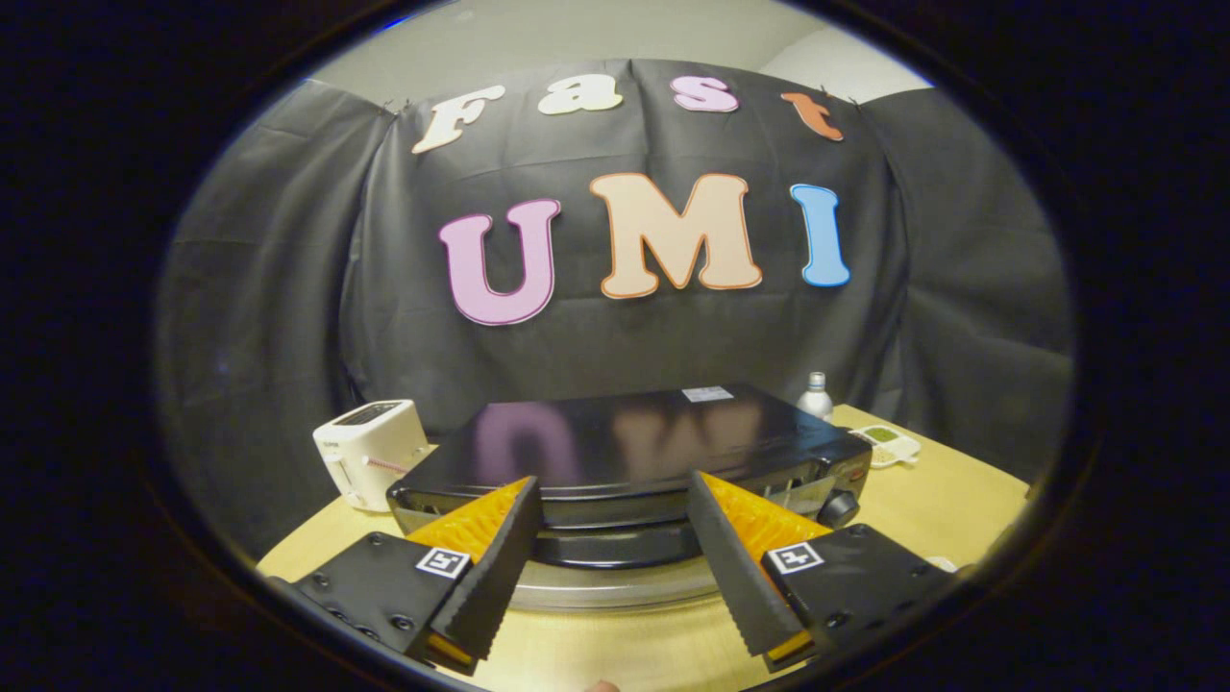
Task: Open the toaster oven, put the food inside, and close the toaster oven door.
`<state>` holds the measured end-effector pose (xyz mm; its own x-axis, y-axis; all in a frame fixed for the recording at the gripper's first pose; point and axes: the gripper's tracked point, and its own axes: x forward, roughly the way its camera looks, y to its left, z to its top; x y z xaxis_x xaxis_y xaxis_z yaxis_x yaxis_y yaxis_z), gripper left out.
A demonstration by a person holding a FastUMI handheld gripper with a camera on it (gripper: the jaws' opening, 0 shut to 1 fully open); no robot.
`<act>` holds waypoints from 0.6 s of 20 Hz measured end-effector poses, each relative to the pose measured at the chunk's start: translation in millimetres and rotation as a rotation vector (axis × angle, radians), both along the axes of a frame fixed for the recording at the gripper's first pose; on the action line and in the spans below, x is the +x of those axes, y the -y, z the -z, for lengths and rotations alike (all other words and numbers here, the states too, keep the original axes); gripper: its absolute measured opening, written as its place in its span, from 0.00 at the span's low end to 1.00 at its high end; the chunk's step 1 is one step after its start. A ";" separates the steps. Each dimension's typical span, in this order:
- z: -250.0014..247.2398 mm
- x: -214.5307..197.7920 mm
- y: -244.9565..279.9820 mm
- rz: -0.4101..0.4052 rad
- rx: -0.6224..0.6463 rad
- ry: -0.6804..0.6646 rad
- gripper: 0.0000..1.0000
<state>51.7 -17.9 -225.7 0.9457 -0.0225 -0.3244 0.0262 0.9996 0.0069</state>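
The black toaster oven (653, 437) stands on the wooden table (951, 500) right in front of me, its glossy top facing up. Its black door handle (615, 550) lies between my fingers, above a silver strip of the door (615, 586). The door looks shut. My gripper (611, 485) is open, with its orange-and-black fingers (485, 538) on either side of the handle and not pressing on it. A small white dish with greenish food (889, 444) sits on the table behind the oven's right side.
A white pop-up toaster (370, 452) stands left of the oven. A small pale bottle (817, 394) is behind the oven's right corner. A black knob (841, 507) sticks out of the oven's right front. Bare table lies to the right.
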 end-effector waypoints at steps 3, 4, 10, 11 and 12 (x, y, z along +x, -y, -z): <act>-0.7 -20.8 2.1 0.016 -0.019 -0.009 0.96; -1.3 -28.5 3.0 0.024 -0.028 -0.015 0.96; 4.2 -71.2 9.3 0.072 -0.040 -0.044 0.96; 6.2 -76.6 10.1 0.075 -0.041 -0.053 0.96; 7.5 -81.5 11.4 0.077 -0.042 -0.058 0.96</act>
<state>-29.8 -29.3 -233.2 0.9201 -0.1095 -0.3760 0.1023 0.9940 -0.0391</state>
